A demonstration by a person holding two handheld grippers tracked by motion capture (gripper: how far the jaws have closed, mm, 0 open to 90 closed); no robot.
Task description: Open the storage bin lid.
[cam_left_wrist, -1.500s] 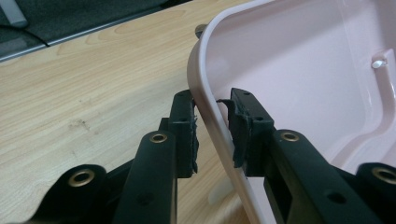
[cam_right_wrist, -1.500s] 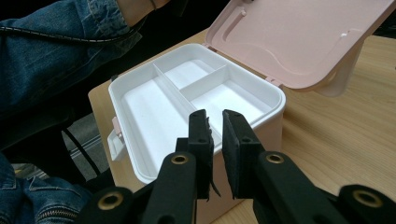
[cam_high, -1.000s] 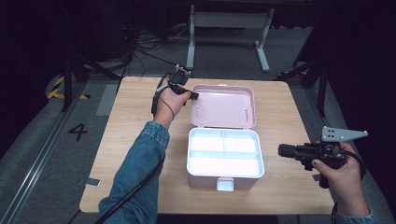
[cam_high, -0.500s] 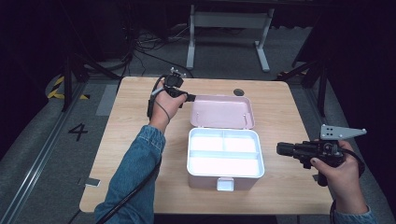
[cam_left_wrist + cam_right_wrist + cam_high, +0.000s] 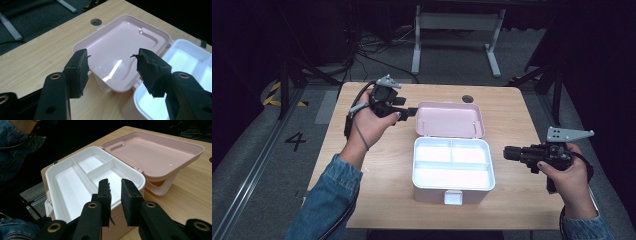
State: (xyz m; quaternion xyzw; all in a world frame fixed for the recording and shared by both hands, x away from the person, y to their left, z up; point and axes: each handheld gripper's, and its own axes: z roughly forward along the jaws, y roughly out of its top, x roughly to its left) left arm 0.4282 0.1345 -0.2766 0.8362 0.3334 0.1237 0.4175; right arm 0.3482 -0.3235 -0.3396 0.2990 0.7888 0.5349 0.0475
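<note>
Box [image 5: 452, 170] at tabletop [image 5: 377, 165] centre, lid [image 5: 450, 120] flung back flat toward 12 o'clock; closing apparently not begun. Left gripper [image 5: 112, 64], jaws wide and empty, aimed at lid's near edge, just short. Right gripper [image 5: 115, 195] at box's 3 o'clock, jaws narrowly parted, empty.

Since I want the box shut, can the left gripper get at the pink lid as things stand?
Probably yes: the left gripper is open, its jaws point at the pink lid, which lies folded back, and nothing stands between them.

Wooden table [image 5: 362, 200], dim grey floor [image 5: 257, 165], white stand [image 5: 457, 22], perhaps metal
</note>
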